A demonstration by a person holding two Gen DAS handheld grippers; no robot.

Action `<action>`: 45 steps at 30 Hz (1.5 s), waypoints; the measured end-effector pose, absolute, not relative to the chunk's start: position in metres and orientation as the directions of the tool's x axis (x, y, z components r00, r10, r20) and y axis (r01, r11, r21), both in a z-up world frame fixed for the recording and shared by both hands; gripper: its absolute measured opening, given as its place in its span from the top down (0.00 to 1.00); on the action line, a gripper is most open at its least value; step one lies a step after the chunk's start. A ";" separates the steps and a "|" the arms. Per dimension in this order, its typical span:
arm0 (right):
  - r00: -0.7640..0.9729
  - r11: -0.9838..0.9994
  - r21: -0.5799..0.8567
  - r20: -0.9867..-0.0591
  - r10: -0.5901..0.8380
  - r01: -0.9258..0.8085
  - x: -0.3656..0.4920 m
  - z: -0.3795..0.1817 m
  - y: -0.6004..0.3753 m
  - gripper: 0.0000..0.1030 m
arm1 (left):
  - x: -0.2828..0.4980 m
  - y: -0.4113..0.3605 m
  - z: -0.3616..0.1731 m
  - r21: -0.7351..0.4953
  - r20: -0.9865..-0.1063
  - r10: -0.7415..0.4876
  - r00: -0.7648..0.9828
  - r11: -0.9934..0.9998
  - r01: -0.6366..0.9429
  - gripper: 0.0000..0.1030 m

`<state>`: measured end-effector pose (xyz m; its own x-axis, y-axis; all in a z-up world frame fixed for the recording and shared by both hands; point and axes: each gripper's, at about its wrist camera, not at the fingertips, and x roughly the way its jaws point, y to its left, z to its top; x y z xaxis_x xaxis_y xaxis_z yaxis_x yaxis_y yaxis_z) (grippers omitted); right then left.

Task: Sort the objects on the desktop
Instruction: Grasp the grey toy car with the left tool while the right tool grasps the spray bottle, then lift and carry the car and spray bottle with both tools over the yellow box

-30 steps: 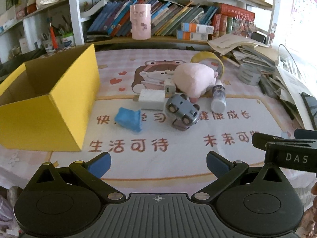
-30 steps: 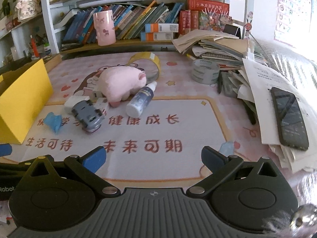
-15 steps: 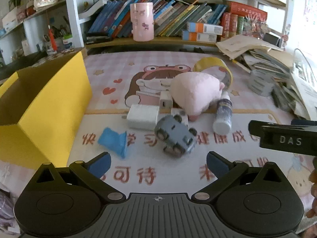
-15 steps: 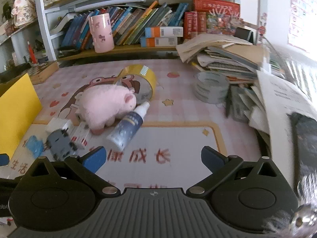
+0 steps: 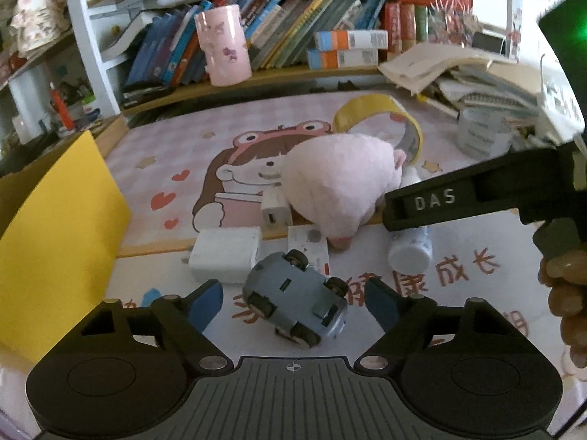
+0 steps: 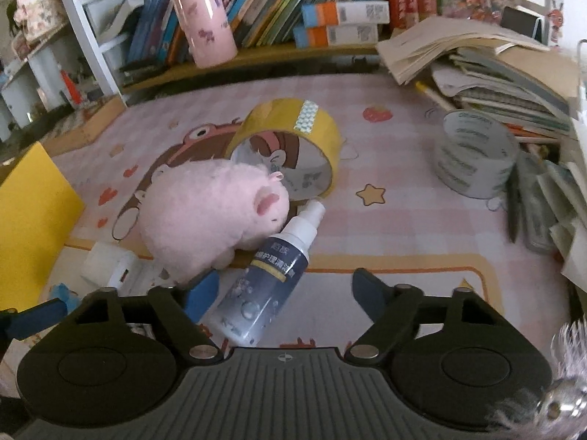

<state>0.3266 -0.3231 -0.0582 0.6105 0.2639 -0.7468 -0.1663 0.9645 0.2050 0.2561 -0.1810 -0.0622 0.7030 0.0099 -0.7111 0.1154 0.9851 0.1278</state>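
Note:
A grey toy car [image 5: 297,299] lies wheels-up on the printed mat, between the blue fingertips of my left gripper [image 5: 293,304]. Its jaws are closing, with gaps still showing on both sides of the car. A white-capped spray bottle [image 6: 268,278] lies on its side between the fingertips of my right gripper [image 6: 286,293]. These jaws are also closing and do not press on it. A pink plush pig [image 6: 212,216] rests against the bottle. A white charger [image 5: 225,255] sits left of the car. One finger of the right gripper [image 5: 458,198] crosses the left wrist view.
A yellow cardboard box [image 5: 55,234] stands open at the left. A yellow tape roll [image 6: 293,139] stands behind the pig and a grey tape roll [image 6: 473,154] lies to the right. Stacked papers and books [image 6: 495,73] crowd the right edge. A pink cup [image 6: 203,24] stands on the bookshelf behind.
Both grippers moved forward and lower over the mat. The car came between the left fingertips and the bottle between the right ones. Both pairs of jaws narrowed.

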 end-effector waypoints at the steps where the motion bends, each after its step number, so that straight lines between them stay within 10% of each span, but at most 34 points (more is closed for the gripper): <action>1: 0.598 0.962 0.210 -0.753 0.273 -0.174 0.329 -0.060 -0.321 0.37 | 0.258 -0.182 -0.064 0.134 -0.713 0.014 0.701 0.984 0.116 0.17; 8: 0.575 0.959 0.177 -0.770 0.276 -0.223 0.334 -0.064 -0.311 0.51 | 0.271 -0.186 -0.078 0.140 -0.736 0.013 0.677 0.981 0.134 0.39; 16: 0.574 0.951 0.154 -0.767 0.286 -0.267 0.320 -0.061 -0.331 0.70 | 0.259 -0.180 -0.067 0.071 -0.724 -0.037 0.689 0.989 0.129 0.39; 27: 0.620 0.929 -0.006 -0.746 0.242 -0.370 0.304 -0.071 -0.323 0.68 | 0.221 -0.165 -0.044 -0.051 -0.720 -0.096 0.687 0.995 0.086 0.39; 45: 0.677 0.940 0.172 -0.657 0.331 -0.293 0.233 -0.005 -0.323 0.71 | 0.177 -0.129 -0.004 -0.148 -0.626 -0.162 0.763 0.985 0.088 0.39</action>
<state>0.2328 -0.3226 -0.0052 0.6773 0.3313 -0.6569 -0.2930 0.9405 0.1722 0.1765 -0.1292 -0.0040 0.7627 -0.1624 -0.6260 0.0883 0.9850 -0.1480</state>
